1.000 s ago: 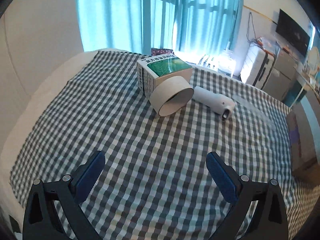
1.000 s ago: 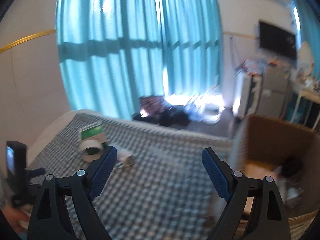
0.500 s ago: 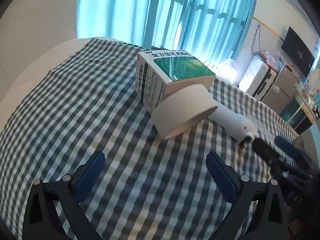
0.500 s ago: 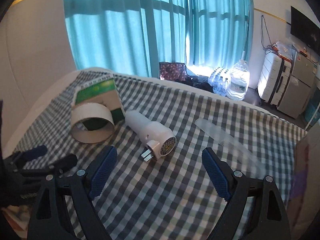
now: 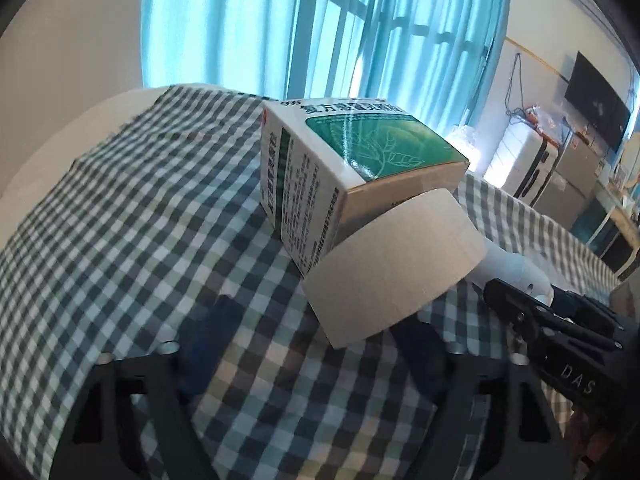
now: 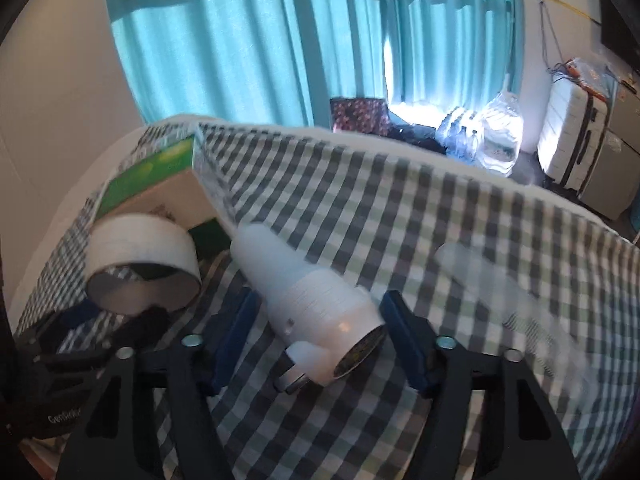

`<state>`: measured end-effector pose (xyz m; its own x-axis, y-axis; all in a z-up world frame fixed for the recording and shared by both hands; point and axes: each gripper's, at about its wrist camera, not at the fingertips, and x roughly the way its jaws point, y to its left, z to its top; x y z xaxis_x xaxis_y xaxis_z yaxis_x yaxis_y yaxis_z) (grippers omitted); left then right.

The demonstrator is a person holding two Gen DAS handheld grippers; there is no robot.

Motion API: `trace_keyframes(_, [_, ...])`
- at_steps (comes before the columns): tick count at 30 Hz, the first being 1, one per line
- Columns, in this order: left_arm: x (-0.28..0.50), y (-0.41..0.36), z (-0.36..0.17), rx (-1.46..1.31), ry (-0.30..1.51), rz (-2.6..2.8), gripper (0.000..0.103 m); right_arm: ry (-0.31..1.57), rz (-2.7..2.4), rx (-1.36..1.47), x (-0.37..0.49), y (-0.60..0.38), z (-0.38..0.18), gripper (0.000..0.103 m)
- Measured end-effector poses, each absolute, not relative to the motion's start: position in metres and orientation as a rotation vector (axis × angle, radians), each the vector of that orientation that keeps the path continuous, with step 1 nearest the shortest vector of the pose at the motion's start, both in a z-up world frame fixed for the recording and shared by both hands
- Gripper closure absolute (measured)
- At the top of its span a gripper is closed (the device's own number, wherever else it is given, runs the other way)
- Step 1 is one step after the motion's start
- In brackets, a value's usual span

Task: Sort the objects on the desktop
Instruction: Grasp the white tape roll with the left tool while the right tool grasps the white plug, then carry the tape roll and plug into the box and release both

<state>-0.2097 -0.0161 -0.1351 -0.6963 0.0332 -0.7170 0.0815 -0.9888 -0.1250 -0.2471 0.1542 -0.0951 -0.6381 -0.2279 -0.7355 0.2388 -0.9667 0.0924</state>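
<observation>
Both grippers closing on their picks on the checked cloth

The right gripper (image 6: 316,344) narrows around the white plug adapter (image 6: 316,308), pads not yet touching; it should centre first. The left gripper (image 5: 316,344) closes beneath the tape roll (image 5: 392,268), which leans against the medicine box (image 5: 344,176).

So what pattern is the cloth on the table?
Dark-and-white checked tablecloth, clearest in the left wrist view.

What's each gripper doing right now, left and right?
Left gripper: jaws closing around the tape roll, not yet gripping.
Right gripper: jaws closing around the white plug, no visible contact yet.
</observation>
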Motion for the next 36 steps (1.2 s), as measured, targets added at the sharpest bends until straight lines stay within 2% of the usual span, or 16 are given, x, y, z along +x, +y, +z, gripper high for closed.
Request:
trace_keyframes(1, [-0.211, -0.016, -0.135, 1.217, 0.225, -2.875, 0.056, 0.040, -2.636, 1.167, -0.243, 0.153, -0.096, 0.046])
trace_keyframes(3, [-0.209, -0.019, -0.133, 1.186, 0.229, -2.886, 0.074, 0.089, -2.637, 1.153, -0.240, 0.152, -0.095, 0.047])
trace_keyframes(4, [-0.205, -0.022, -0.131, 1.152, 0.236, -2.891, 0.076, 0.100, -2.637, 1.156, -0.239, 0.152, -0.094, 0.048])
trace_keyframes(8, [-0.199, -0.029, -0.117, 1.131, 0.251, -2.876, 0.076, 0.072, -2.632, 1.182, -0.230, 0.165, -0.088, 0.048])
trace_keyframes(11, [-0.185, -0.033, -0.102, 1.094, 0.257, -2.887, 0.077, 0.139, -2.656, 1.206, -0.212, 0.176, -0.082, 0.048])
trace_keyframes(13, [-0.171, -0.035, -0.094, 1.059, 0.222, -2.900, 0.088, 0.152, -2.664, 1.242, -0.201, 0.186, -0.082, 0.048])
trace_keyframes(17, [-0.141, -0.036, -0.073, 1.033, 0.163, -2.917, 0.089, 0.129, -2.696, 1.276, -0.186, 0.204, -0.069, 0.048])
trace_keyframes(27, [-0.074, -0.028, -0.027, 0.991, 0.226, -2.999, 0.089, 0.090, -2.828, 1.061, -0.103, 0.218, 0.031, 0.048])
trace_keyframes(31, [-0.049, -0.012, -0.008, 0.936, 0.161, -3.071, 0.089, -0.023, -2.869, 0.980, -0.072, 0.234, 0.064, 0.048])
trace_keyframes(36, [-0.039, 0.007, 0.010, 0.955, 0.166, -3.133, 0.089, -0.086, -2.945, 0.914, -0.050, 0.259, 0.092, 0.048])
